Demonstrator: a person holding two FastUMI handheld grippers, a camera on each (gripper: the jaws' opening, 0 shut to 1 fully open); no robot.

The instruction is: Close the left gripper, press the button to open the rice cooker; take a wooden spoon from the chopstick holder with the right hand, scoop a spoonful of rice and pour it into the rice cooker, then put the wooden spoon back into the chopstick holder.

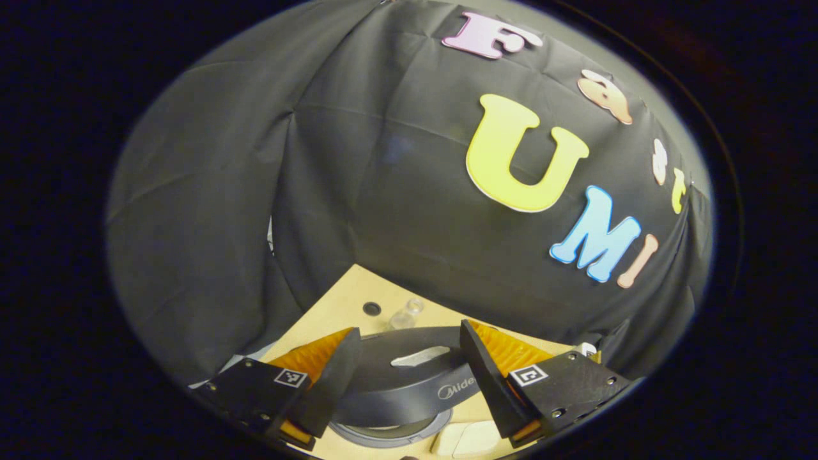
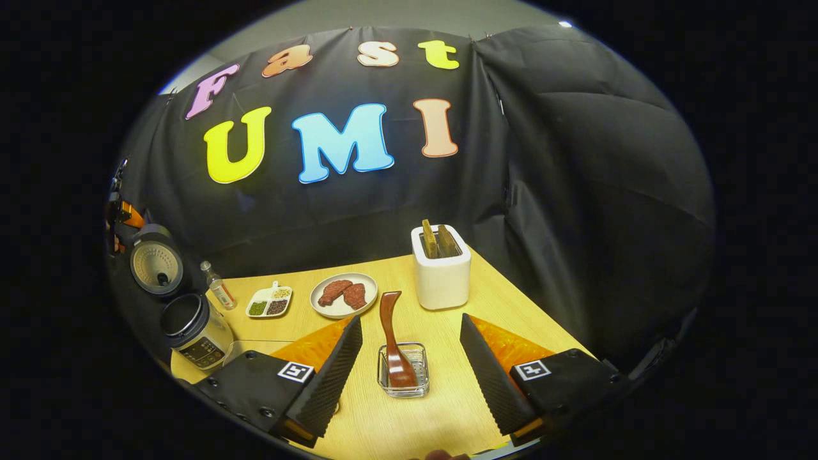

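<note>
In the right gripper view the rice cooker stands at the table's far left with its lid raised. A reddish wooden spoon leans in a small clear chopstick holder, straight ahead of my open right gripper, which holds nothing. The spoon's handle rises between the fingertips without touching them. In the left gripper view my left gripper is open, its fingers on either side of the cooker's dark lid and apart from it. The pot rim shows just below the lid.
A white toaster with two slices stands behind the holder. A plate of meat, a small divided dish of grains and a clear bottle sit between toaster and cooker. The table's right edge meets the cloth wall.
</note>
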